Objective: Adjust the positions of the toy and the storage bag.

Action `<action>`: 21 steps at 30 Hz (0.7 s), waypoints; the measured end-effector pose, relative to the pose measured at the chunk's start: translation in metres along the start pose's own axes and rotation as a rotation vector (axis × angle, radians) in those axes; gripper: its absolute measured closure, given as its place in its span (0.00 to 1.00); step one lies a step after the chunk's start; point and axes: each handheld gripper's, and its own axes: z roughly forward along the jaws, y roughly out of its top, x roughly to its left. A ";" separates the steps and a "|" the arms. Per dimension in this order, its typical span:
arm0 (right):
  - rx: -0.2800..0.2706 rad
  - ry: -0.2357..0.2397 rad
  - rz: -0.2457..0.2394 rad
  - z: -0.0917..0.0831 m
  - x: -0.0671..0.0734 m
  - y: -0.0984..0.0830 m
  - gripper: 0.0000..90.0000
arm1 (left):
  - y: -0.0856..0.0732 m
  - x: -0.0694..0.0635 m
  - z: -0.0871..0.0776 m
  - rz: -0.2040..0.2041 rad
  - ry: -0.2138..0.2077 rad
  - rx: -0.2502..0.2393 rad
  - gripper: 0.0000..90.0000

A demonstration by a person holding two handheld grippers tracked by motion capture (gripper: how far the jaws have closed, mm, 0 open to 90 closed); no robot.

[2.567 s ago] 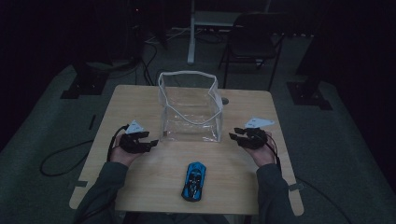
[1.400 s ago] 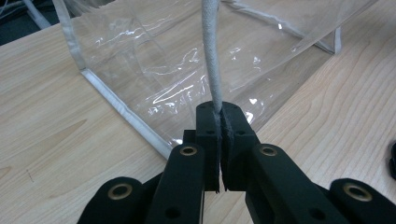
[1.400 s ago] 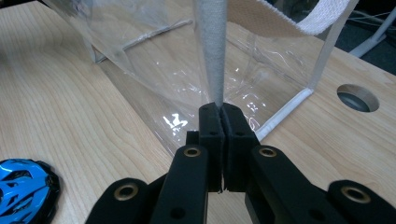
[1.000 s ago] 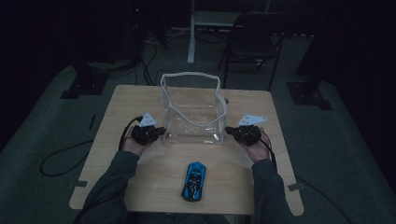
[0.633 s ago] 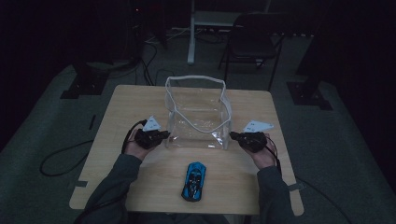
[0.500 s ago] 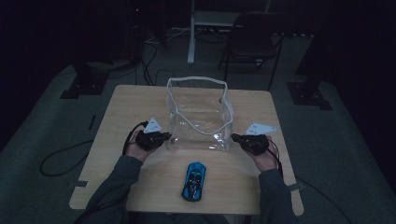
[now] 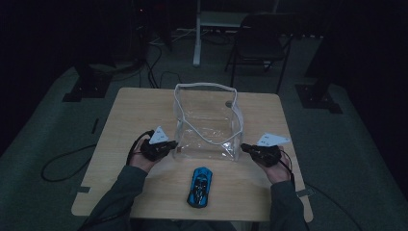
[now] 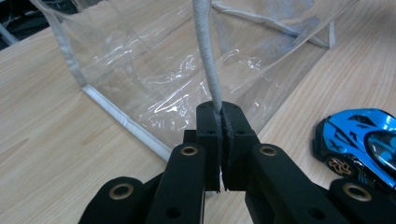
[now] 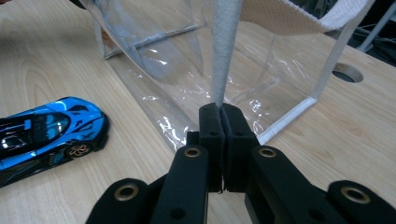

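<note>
While the blue toy car (image 7: 199, 186) lies at lower centre of the table (image 7: 125, 110), left gripper (image 8: 219, 122) and right gripper (image 9: 222, 120) each pinch the white trim (image 8: 208, 56) of the clear bag (image 7: 208, 122), jaws closed, mid-frame.

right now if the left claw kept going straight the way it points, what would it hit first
The left claw is shut on the white trim of the clear bag, so it would likely push straight into the bag's near side wall.

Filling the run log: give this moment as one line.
left hand-held gripper: shut on clear plastic bag edge | right hand-held gripper: same | blue toy car: on table, outside bag
</note>
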 end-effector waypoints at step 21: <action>0.024 -0.066 0.019 -0.012 0.023 -0.012 0.75 | -0.024 -0.010 -0.028 -0.071 -0.023 -0.020 0.74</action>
